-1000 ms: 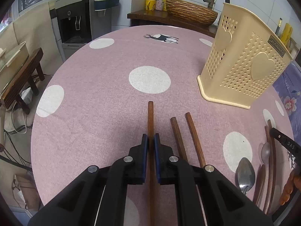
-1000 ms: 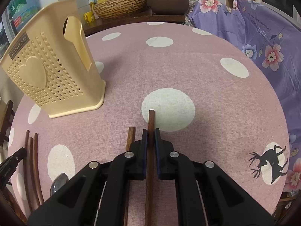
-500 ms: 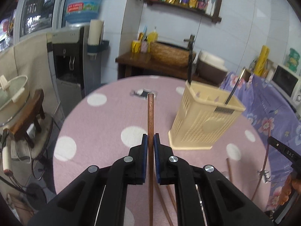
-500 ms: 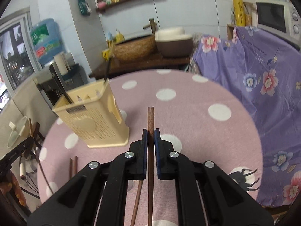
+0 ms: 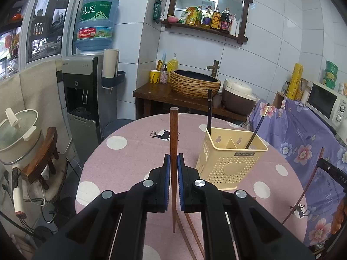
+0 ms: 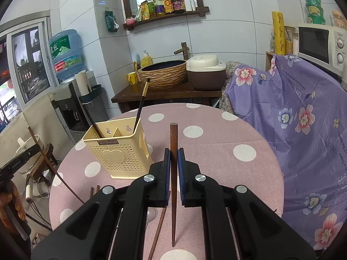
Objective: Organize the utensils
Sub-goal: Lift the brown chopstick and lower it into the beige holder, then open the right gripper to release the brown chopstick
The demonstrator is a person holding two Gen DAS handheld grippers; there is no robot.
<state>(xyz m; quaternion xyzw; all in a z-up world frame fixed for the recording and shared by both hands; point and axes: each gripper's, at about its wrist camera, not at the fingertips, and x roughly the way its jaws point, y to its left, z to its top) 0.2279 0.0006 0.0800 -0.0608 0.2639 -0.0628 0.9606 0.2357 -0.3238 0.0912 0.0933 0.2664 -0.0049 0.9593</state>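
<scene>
Clamping a brown wooden chopstick (image 5: 173,143) between its blue pads, the left claw (image 5: 172,169) stands nearly closed, holding the stick lifted above the pink dotted worktop (image 5: 130,151), thick end pointing away from the camera. Below it, two more wooden chopsticks (image 5: 190,234) lie on the cloth. The right claw (image 6: 173,164) is likewise pinched narrow on a second wooden chopstick (image 6: 173,143), raised off the worktop (image 6: 216,151), with another loose stick (image 6: 159,227) lying beneath.

Beyond both claws stands the cream perforated utensil holder (image 5: 229,160), upright on the cloth (image 6: 117,151); two dark chopsticks (image 5: 209,110) lean inside its compartments (image 6: 141,106). Farther back, a wooden side table carries a woven basin (image 5: 194,84) and a rice cooker (image 6: 205,69).
</scene>
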